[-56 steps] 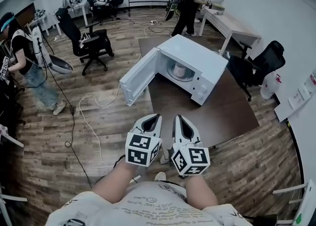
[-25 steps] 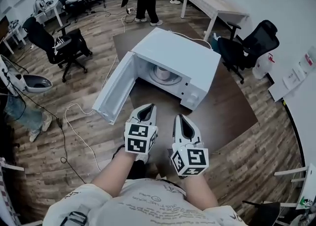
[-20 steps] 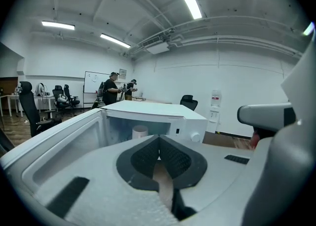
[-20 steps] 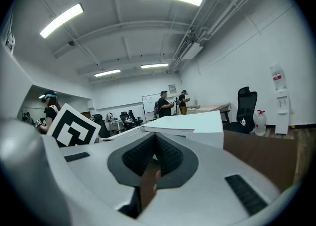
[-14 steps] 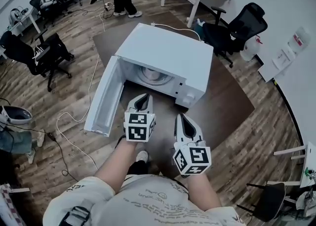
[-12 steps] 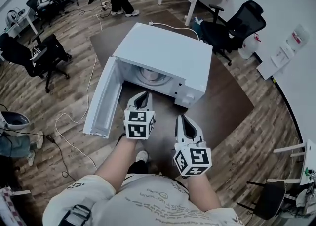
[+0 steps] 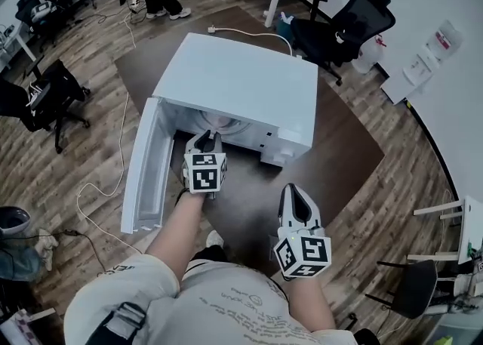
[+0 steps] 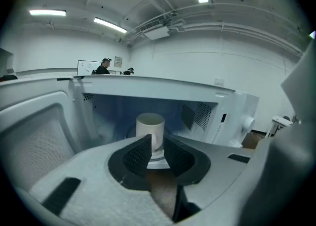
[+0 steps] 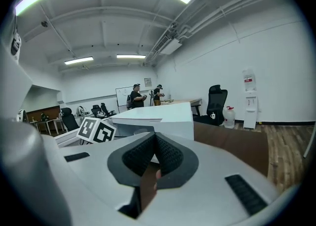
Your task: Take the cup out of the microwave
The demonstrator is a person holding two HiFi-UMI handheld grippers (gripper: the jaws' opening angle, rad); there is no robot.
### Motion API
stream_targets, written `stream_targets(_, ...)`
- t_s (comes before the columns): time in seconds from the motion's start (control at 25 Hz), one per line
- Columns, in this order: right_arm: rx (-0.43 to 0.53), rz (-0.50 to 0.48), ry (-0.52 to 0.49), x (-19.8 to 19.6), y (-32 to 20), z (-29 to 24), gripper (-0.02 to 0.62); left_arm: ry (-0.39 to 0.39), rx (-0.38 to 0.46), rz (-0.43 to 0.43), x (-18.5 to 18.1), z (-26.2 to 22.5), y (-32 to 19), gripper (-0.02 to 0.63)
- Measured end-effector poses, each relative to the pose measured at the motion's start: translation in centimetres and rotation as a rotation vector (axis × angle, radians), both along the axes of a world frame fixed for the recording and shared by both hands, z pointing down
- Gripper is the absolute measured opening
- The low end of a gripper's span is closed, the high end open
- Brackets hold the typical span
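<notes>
**Head view:** a white microwave (image 7: pixel 249 79), its door (image 7: pixel 143 170) swung open at left, sits on a dark brown surface (image 7: pixel 343 155) over a wood-plank floor (image 7: pixel 68 132). An office chair (image 7: pixel 343 23) stands at upper right. The left fingers (image 7: pixel 194 143) are at the oven's mouth, and the right fingers (image 7: pixel 289 204) are at lower right.

**Left gripper view:** the cup (image 8: pixel 149 127) stands at centre inside the microwave, beyond the opening fingers and untouched.

**Right gripper view:** the fingers are pressed together and empty, with the brown surface at right.
</notes>
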State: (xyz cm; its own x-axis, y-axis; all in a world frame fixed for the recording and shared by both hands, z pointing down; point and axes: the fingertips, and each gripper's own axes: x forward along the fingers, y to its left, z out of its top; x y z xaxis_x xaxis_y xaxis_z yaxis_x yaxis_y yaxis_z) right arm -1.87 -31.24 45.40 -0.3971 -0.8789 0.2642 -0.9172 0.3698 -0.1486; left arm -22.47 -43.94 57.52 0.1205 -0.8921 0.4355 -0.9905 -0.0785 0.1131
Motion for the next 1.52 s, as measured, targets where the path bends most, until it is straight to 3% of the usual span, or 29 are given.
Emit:
stream_targets(0.28, -0.02, 0.092, 0.022, 0.9, -1.2, 0.8, 0.014, -0.02, -0.088, 0.052, -0.1, 4.0, -2.8, 0.115)
stream_targets(0.72, -0.03, 0.182, 0.06, 1.8, -1.7, 1.1, 0.014, -0.016, -0.118, 0.136, 1.1, 6.1, -5.2, 0.123)
stream_targets(1.24, -0.04, 0.215, 0.078, 2.5, -1.9, 1.4, 0.014, 0.036, -0.001, 0.331, 3.9, 5.2, -6.1, 0.115)
stream_targets(1.52, -0.052, 0.246, 0.117, 3.5, -1.7, 1.6, 0.014, 0.047, 0.034, 0.331, 4.2, 5.5, -6.7, 0.057)
